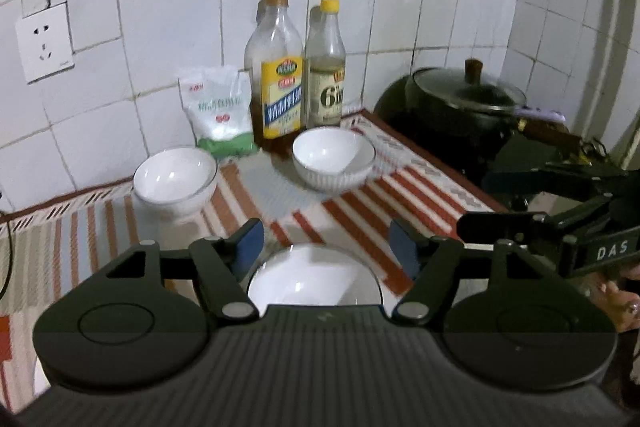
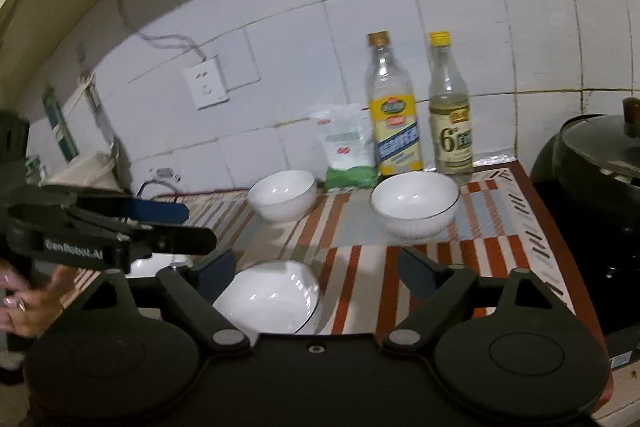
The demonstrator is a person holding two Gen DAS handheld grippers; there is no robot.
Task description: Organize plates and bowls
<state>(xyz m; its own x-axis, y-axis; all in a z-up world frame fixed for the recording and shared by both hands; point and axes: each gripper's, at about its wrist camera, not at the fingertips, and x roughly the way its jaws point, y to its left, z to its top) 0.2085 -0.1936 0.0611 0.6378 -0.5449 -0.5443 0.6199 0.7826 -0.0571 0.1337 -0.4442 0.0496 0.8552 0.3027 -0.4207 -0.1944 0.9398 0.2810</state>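
Three white bowls stand on a striped mat. The near bowl [image 1: 316,279] [image 2: 272,297] lies just below and between the fingers of my left gripper [image 1: 327,245], which is open and empty. A second bowl [image 1: 175,181] [image 2: 282,199] stands at the back left, a third bowl [image 1: 333,157] [image 2: 414,209] at the back right. My right gripper [image 2: 316,271] is open and empty, hovering above the mat with the near bowl by its left finger. The right gripper shows at the right edge of the left wrist view [image 1: 560,227]; the left gripper shows at the left of the right wrist view [image 2: 120,223].
Two bottles [image 1: 276,75] [image 1: 326,67] and a white and green bag [image 1: 218,111] stand against the tiled wall. A black pot with a glass lid [image 1: 460,103] [image 2: 600,163] sits on the stove to the right. A wall socket [image 1: 44,43] is at the left.
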